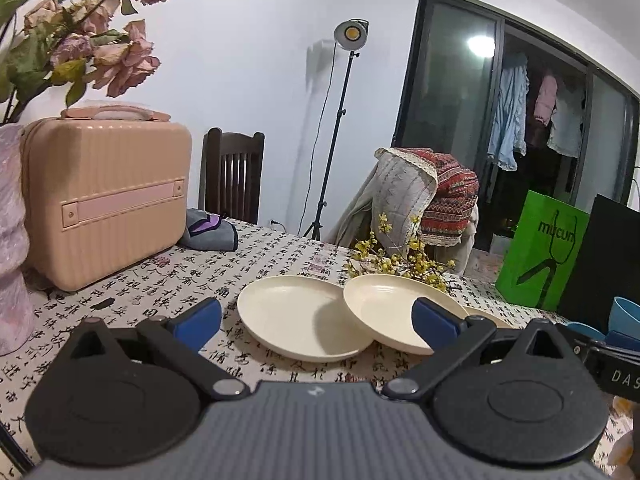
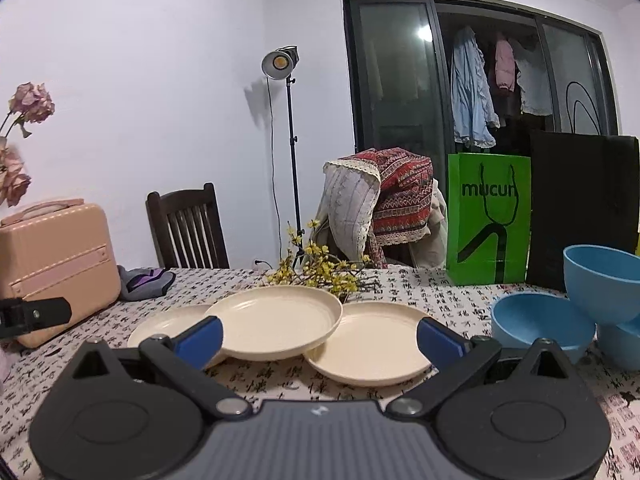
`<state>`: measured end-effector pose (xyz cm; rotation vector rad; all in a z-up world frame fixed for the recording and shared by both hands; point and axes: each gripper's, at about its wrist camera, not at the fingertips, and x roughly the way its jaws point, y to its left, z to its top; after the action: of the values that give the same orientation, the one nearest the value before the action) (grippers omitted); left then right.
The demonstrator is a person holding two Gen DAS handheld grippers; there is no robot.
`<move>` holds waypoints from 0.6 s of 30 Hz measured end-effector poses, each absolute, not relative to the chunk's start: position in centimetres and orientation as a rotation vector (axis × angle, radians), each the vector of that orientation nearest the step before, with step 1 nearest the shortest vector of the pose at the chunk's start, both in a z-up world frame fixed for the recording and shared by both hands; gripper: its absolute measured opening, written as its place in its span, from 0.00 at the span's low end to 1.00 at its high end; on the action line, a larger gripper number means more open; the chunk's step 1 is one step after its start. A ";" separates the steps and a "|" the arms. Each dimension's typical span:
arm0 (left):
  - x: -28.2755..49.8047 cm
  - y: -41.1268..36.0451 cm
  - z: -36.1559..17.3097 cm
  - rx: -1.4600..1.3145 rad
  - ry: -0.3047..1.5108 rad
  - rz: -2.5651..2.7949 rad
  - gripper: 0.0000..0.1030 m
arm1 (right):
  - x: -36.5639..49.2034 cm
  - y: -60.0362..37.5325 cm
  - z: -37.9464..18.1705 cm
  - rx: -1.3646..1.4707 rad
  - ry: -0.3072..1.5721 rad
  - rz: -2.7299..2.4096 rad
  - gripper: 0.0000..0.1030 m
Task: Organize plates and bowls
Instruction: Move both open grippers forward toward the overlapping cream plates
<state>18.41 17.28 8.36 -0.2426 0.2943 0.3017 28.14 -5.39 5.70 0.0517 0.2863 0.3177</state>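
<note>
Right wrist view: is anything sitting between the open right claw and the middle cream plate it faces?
Nothing visible. The right claw is open, and only bare tablecloth lies between its fingers and the middle plate, which rests tilted on the left plate and right plate. The yellow sprigs lie behind it.

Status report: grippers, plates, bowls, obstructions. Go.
Left gripper and right gripper open, empty. Three cream round plates overlapping, unstacked. Blue plastic bowls piled at right. Yellow flower sprig behind plates.

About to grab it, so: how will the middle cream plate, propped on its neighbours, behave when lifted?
The round cream middle plate looks stiff, probably light plastic. Tilted on the neighbouring plates, it may slide sideways. Its smooth rim could slip.
</note>
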 end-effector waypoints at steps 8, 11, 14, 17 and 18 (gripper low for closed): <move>21.9 18.2 7.9 -0.294 0.297 0.345 1.00 | 31.3 -3.9 5.9 0.069 0.292 0.301 1.00; 23.4 18.8 6.9 -0.310 0.309 0.375 1.00 | 32.5 -3.6 5.1 0.079 0.286 0.289 1.00; 24.6 19.4 5.6 -0.308 0.316 0.394 1.00 | 33.7 -3.3 3.8 0.077 0.289 0.281 1.00; 25.3 20.0 4.1 -0.317 0.310 0.392 1.00 | 34.5 -3.6 2.5 0.084 0.296 0.275 1.00; 25.3 20.0 3.7 -0.318 0.308 0.390 1.00 | 34.8 -3.8 2.1 0.096 0.298 0.279 1.00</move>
<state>25.35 20.03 3.72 -0.3178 0.3082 0.3898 34.75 -3.82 2.08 0.0956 0.2982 0.2792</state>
